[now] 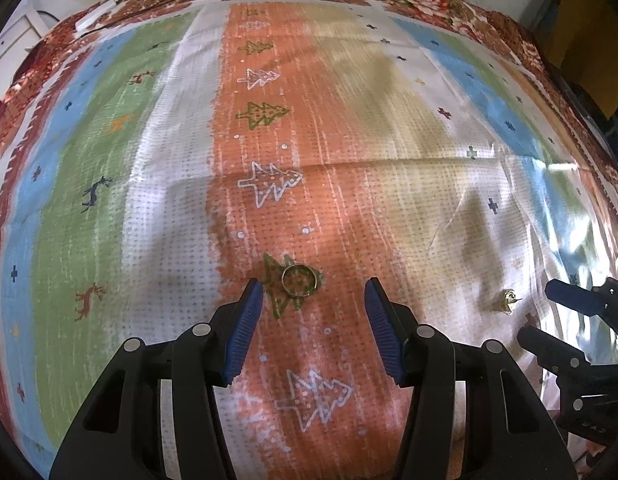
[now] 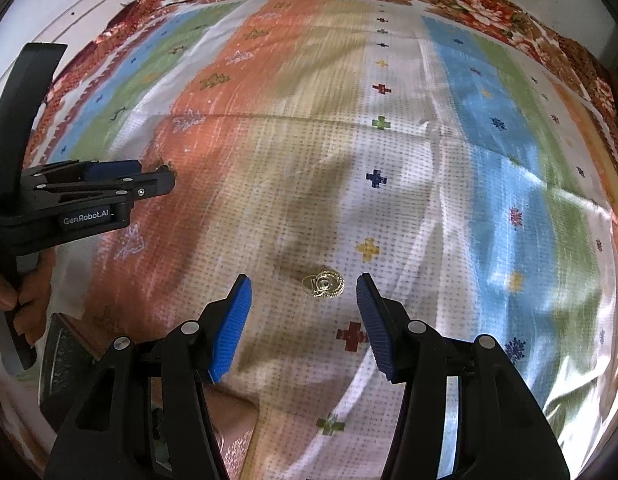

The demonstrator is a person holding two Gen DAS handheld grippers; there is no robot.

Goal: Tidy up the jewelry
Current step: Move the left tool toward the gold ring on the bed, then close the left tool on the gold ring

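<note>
Left wrist view: the left gripper (image 1: 313, 292), jaws apart and empty, hangs over a gold ring (image 1: 300, 281) lying flat on the tablecloth (image 1: 169, 200), hole upward. The right gripper (image 2: 303, 289), jaws apart too, brackets a gold earring (image 2: 325, 282); its post direction is unclear.

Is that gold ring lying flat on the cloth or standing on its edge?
Lying flat: the ring shows its full open circle on the cloth.
</note>
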